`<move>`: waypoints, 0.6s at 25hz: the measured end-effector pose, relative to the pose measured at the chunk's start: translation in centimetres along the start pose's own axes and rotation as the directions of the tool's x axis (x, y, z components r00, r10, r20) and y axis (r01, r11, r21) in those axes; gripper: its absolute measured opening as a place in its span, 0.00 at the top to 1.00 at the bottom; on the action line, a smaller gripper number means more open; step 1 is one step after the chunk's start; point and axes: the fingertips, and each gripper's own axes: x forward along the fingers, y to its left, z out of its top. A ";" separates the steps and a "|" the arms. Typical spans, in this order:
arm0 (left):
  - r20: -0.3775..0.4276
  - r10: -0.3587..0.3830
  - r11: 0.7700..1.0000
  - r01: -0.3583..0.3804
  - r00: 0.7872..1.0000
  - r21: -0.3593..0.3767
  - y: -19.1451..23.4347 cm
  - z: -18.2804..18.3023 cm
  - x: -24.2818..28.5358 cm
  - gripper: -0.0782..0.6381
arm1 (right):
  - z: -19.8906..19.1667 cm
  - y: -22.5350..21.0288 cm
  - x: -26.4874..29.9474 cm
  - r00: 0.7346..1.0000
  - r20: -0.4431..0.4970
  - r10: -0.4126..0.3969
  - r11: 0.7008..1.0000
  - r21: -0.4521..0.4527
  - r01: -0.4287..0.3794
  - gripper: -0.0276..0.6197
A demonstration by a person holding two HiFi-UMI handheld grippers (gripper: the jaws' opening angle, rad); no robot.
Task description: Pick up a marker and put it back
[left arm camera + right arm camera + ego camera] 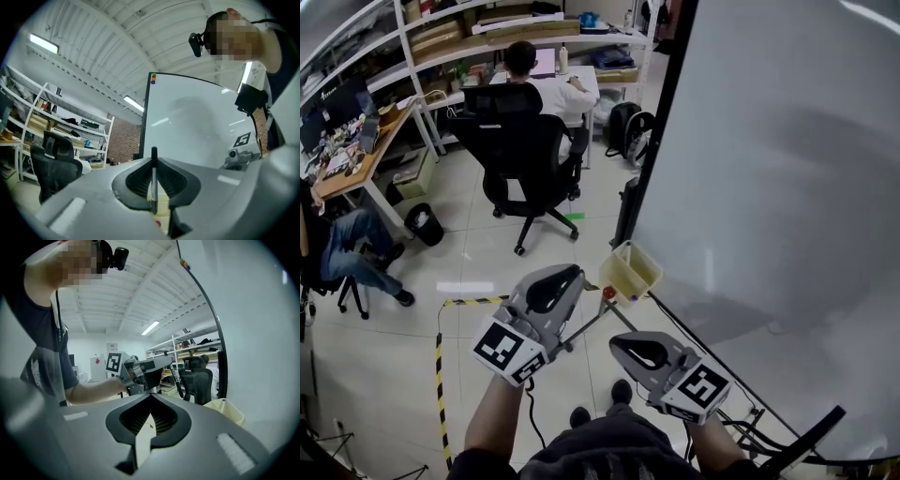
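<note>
Head view looks steeply down on a person's two forearms, each with a hand-held gripper, in front of a large whiteboard (769, 187) that fills the right side. The left hand-held gripper (570, 275) reaches forward, and its tip is near a pale yellow tray (647, 265) fixed at the whiteboard's lower edge, just to the tray's left in this view. The right hand-held gripper (619, 345) sits lower and closer to the person, apart from the tray.

Left gripper view shows the jaws closed on a thin dark marker (153, 183). The marker stands upright across the jaws, pinched between the ribbed pads. Its dark end pokes up past the jaw tips against the whiteboard, and the yellow tray shows through the slit below it. From the right gripper view the same marker hangs slightly tilted under the left hand-held gripper's tip, clear of the tray and held in the air.

Right gripper view shows that gripper's own jaws only a narrow slit apart. Nothing is between them, and only the pale floor shows through the gap.

Behind, on the tiled floor (487, 253), a black office chair (525, 150) carries a seated person (546, 89) at a table (581, 75). A second seated person (347, 244) is at the left edge beside a wooden table (352, 169), with a small black bin (424, 223) nearby. Yellow-and-black tape (441, 375) runs along the floor left of the left forearm.
</note>
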 end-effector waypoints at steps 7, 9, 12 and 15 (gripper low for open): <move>-0.035 -0.013 0.997 0.015 0.999 0.079 -2.3 0.8 -6.0 0.85 | -0.1 4.5 1.2 1.000 -0.017 0.008 1.000 -0.028 -0.008 0.96; -0.040 -0.009 0.997 0.012 0.999 0.078 -2.8 0.7 -7.6 0.85 | -0.3 6.1 1.3 1.000 -0.021 0.016 0.999 -0.040 -0.017 0.96; -0.030 -0.007 0.997 0.009 1.000 0.070 -3.6 1.1 -9.8 0.85 | -0.3 8.1 1.1 1.000 -0.018 0.018 0.998 -0.054 -0.019 0.96; -0.008 -0.010 0.997 0.011 1.000 0.075 -4.6 1.9 -11.5 0.85 | -0.2 9.6 0.8 1.000 -0.021 0.009 0.998 -0.069 -0.011 0.96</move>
